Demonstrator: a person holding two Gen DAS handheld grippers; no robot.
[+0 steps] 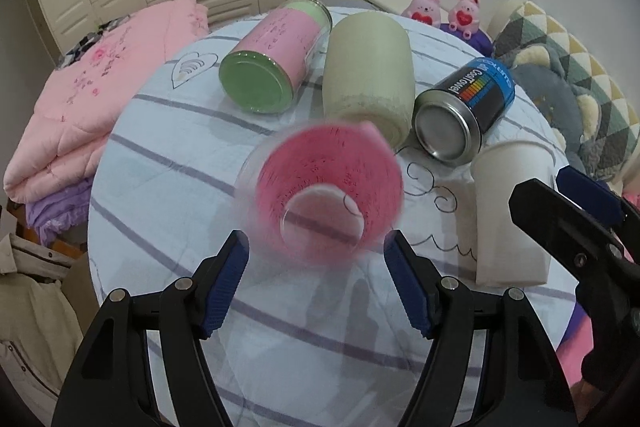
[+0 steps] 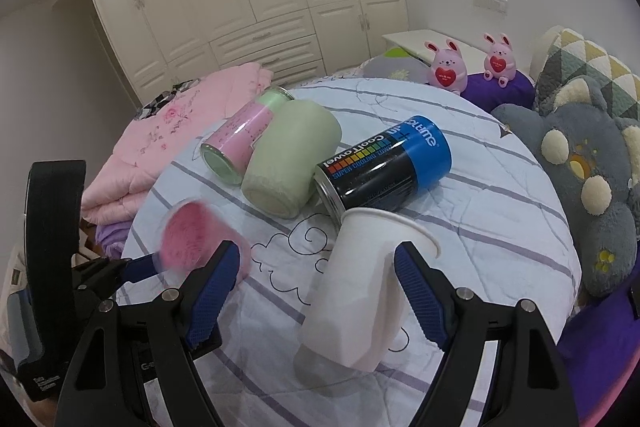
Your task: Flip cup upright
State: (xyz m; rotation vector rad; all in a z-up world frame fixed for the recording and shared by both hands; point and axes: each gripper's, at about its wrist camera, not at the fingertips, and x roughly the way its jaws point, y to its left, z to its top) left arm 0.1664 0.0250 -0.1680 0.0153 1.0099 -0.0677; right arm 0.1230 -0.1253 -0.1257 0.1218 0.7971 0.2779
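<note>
A clear plastic cup with a pink liner (image 1: pixel 326 193) is blurred with motion just ahead of my open left gripper (image 1: pixel 316 255), its mouth toward the camera; it touches neither pad. It also shows in the right wrist view (image 2: pixel 192 235). A white paper cup (image 2: pixel 360 287) lies on its side between the fingers of my open right gripper (image 2: pixel 316 263), its mouth pointing away. It also shows in the left wrist view (image 1: pixel 508 211), with my right gripper (image 1: pixel 568 203) beside it.
On the round striped cloth-covered table (image 1: pixel 168 187) lie a pink-and-green jar (image 1: pixel 272 67), a cream cup (image 1: pixel 368 75) and a blue-black can (image 1: pixel 464 111). Pink quilts (image 1: pixel 92 95) are at left, plush cushions (image 2: pixel 588 179) at right, bunny toys (image 2: pixel 448 67) behind.
</note>
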